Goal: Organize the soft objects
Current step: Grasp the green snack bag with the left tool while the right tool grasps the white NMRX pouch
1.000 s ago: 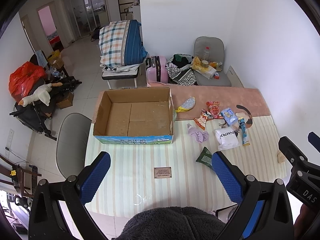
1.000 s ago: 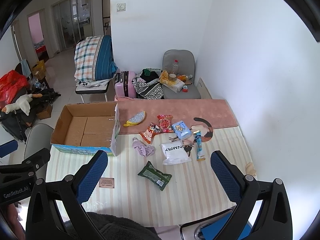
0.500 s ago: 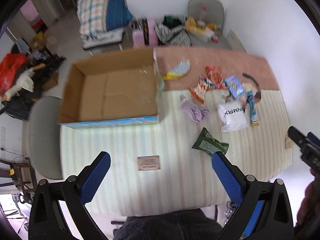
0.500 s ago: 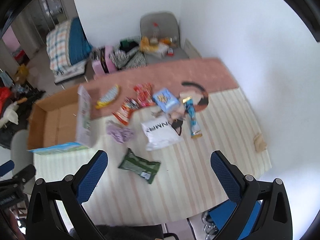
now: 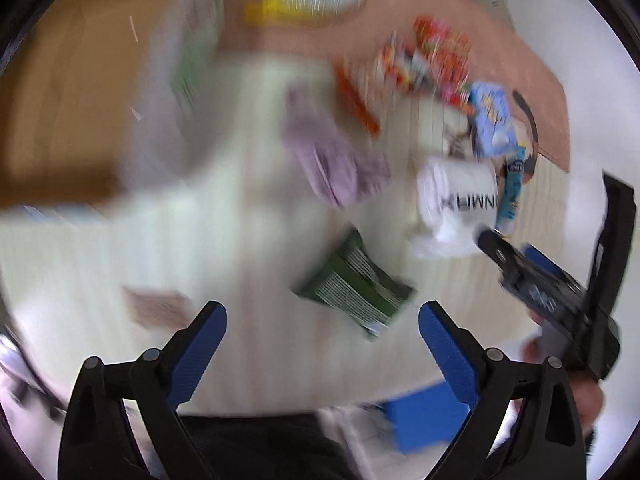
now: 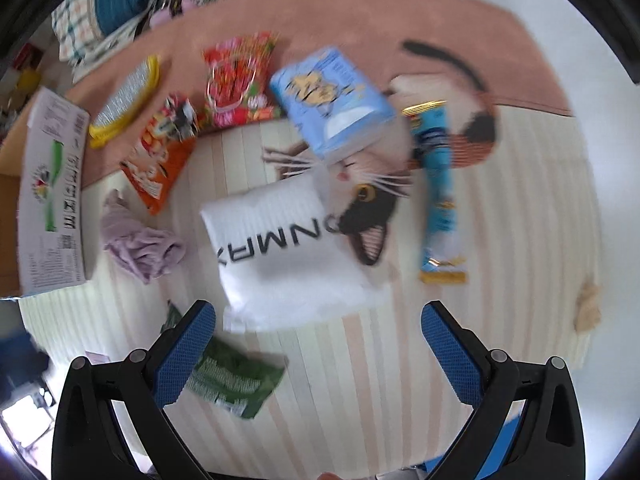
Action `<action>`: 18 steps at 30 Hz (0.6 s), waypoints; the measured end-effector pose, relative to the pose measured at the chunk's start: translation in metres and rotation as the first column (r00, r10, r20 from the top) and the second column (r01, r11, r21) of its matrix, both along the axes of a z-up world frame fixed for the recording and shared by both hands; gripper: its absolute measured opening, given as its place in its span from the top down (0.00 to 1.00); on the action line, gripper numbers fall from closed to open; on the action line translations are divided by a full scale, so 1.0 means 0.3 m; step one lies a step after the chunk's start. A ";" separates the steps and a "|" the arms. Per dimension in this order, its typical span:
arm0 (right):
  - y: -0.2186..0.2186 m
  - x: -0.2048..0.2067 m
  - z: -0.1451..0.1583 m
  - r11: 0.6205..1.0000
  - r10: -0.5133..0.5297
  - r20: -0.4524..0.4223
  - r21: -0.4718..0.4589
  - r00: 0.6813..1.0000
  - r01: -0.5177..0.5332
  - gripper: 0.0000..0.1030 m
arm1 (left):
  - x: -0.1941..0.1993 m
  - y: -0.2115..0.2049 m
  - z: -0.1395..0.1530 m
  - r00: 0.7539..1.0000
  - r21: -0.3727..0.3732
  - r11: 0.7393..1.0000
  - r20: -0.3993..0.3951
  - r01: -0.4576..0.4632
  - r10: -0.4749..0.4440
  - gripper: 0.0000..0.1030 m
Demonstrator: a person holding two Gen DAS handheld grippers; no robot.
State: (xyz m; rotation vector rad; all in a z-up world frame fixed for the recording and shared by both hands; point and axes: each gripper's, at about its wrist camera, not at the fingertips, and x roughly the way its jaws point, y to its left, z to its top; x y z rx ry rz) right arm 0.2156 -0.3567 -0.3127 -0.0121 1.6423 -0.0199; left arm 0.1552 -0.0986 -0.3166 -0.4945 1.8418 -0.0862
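Note:
Soft packs lie on the striped table mat (image 6: 500, 240). A white pouch (image 6: 288, 248) lies in the middle, a green packet (image 6: 236, 380) near the front, a lilac cloth (image 6: 136, 244) to the left. My right gripper (image 6: 318, 320) is open and empty, low over the white pouch's near edge. My left gripper (image 5: 322, 320) is open and empty, just in front of the green packet (image 5: 356, 284). The left wrist view is blurred by motion; the lilac cloth (image 5: 332, 160) and white pouch (image 5: 452, 208) show there. The right gripper's body (image 5: 552, 292) shows at its right edge.
An open cardboard box (image 6: 48, 184) stands at the left; its brown inside (image 5: 60, 92) shows in the left wrist view. A blue tissue pack (image 6: 332, 100), a red snack bag (image 6: 240, 80), an orange snack bag (image 6: 160, 160), a blue tube (image 6: 438, 196) and a yellow-rimmed pouch (image 6: 128, 96) lie further back.
Both grippers have dropped towards the table and tilted down. The packs now fill the views; the room behind has gone out of sight. Both stay open.

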 end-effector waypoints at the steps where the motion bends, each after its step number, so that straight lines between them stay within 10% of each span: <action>1: 0.007 0.011 -0.036 1.000 0.017 -0.021 0.009 1.000 -0.017 0.00 | -0.030 -0.014 -0.046 0.998 -0.045 0.998 -0.055 -0.039 0.036 0.05; 10: 0.010 0.027 -0.195 0.995 0.086 -0.129 0.068 0.988 -0.077 0.00 | -0.199 -0.132 -0.341 0.869 -0.130 0.901 -0.351 -0.413 0.348 0.06; 15: 0.008 0.026 -0.218 0.993 0.107 -0.149 0.071 0.983 -0.097 0.00 | -0.160 -0.193 -0.355 0.931 -0.066 0.960 -0.271 -0.270 0.244 0.51; 18: 0.033 0.027 -0.225 0.991 0.125 -0.153 0.062 0.980 -0.117 0.00 | -0.133 -0.181 -0.304 0.971 -0.009 0.993 -0.210 -0.119 0.114 0.58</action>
